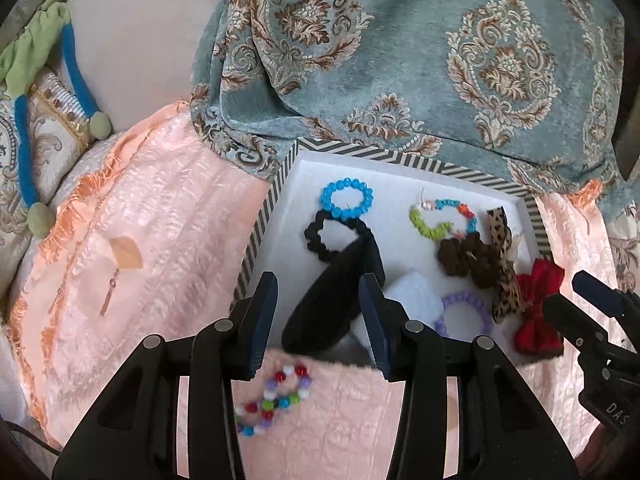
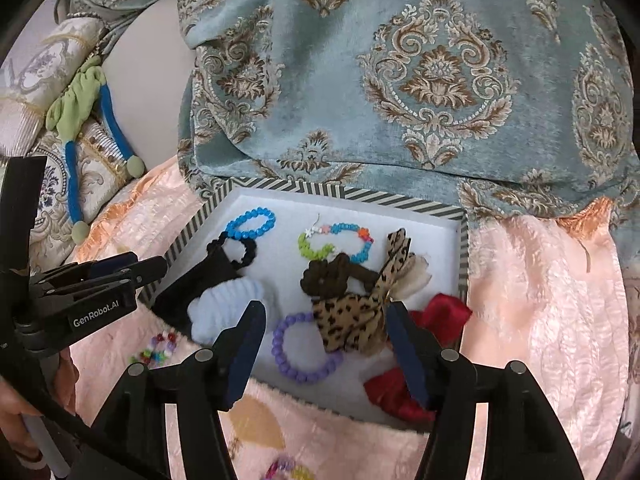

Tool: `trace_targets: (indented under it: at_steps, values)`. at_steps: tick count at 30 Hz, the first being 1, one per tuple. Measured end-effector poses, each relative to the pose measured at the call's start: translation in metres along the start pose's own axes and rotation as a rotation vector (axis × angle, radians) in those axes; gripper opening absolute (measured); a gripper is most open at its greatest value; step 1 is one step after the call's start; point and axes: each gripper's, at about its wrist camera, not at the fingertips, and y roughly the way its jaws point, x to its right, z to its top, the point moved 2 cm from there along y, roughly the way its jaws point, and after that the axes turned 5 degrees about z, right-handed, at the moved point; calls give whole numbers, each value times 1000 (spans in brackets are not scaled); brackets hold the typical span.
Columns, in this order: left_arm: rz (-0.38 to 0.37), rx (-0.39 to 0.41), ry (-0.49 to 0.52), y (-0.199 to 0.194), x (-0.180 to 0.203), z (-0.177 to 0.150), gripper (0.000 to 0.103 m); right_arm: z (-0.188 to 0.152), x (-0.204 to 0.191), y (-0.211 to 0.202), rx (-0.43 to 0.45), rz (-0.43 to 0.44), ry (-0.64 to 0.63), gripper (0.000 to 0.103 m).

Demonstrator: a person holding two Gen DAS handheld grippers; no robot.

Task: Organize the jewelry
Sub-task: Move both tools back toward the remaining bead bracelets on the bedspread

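A white tray with a striped rim (image 1: 262,220) (image 2: 464,248) lies on the pink bedspread. In it are a blue bead bracelet (image 1: 346,199) (image 2: 251,223), a black scrunchie (image 1: 322,236), a black pouch (image 1: 334,304) (image 2: 188,284), a white fuzzy scrunchie (image 2: 224,308), a multicolour bead bracelet (image 1: 444,218) (image 2: 336,242), a brown scrunchie (image 2: 332,276), a leopard bow (image 2: 356,316), a purple bracelet (image 2: 304,352) and a red bow (image 1: 536,308) (image 2: 440,316). A mixed bead bracelet (image 1: 272,398) (image 2: 158,350) lies on the bedspread below the tray. My left gripper (image 1: 320,320) is open, empty, above the pouch. My right gripper (image 2: 324,352) is open, empty, over the leopard bow.
A teal damask cushion (image 1: 420,52) (image 2: 420,72) leans behind the tray. A blue and green fabric band (image 1: 24,92) (image 2: 88,128) lies on patterned pillows at the left. A small gold earring (image 1: 110,296) lies on the pink bedspread (image 1: 160,240).
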Motion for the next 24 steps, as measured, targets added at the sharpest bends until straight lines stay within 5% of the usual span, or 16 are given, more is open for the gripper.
trace_targets:
  at_steps: [24]
  values:
    - [44, 17, -21, -46, -19, -74, 42, -65, -24, -39, -20, 32, -6, 62]
